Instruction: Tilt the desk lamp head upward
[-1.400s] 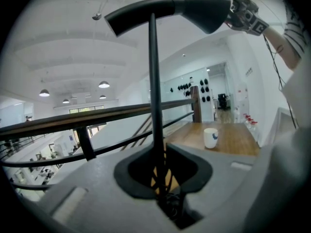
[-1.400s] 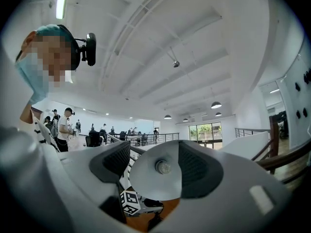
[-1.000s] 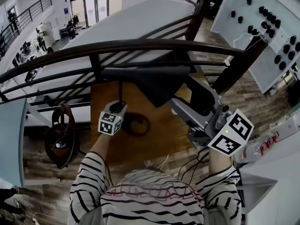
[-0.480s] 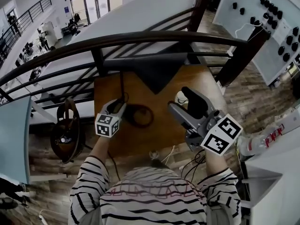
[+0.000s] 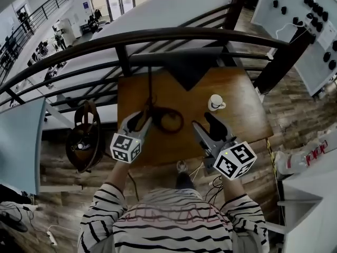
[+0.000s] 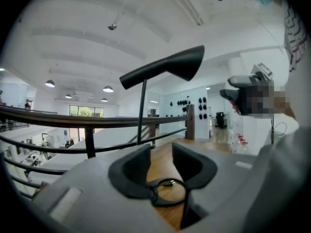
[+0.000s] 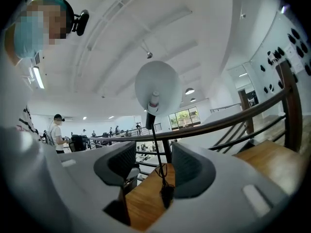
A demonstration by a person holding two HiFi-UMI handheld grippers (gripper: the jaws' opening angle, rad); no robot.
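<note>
The black desk lamp stands on the wooden desk [image 5: 237, 88]. Its dark head [image 5: 187, 67] is at the far edge, its thin stem [image 5: 151, 88] rises from a ring base [image 5: 167, 119]. My left gripper [image 5: 141, 119] sits just left of the base, open; its jaws have just widened, and nothing is between them [image 6: 160, 152]. My right gripper [image 5: 205, 121] hovers right of the base, open, its jaws having just narrowed with nothing gripped [image 7: 154, 152]. From the right gripper view the lamp head [image 7: 158, 86] shows its pale underside and bulb, well beyond the jaws.
A white cup [image 5: 215, 102] stands on the desk right of the lamp. A dark curved railing [image 5: 158, 36] runs behind the desk. A dark round seat [image 5: 84, 138] is at the left, a white board with black knobs [image 5: 310, 15] at the right. Cables lie by my feet.
The right gripper has dropped from beside the lamp head to low over the desk. The left gripper has drawn away from the stem toward me. Both have come clear of the lamp.
</note>
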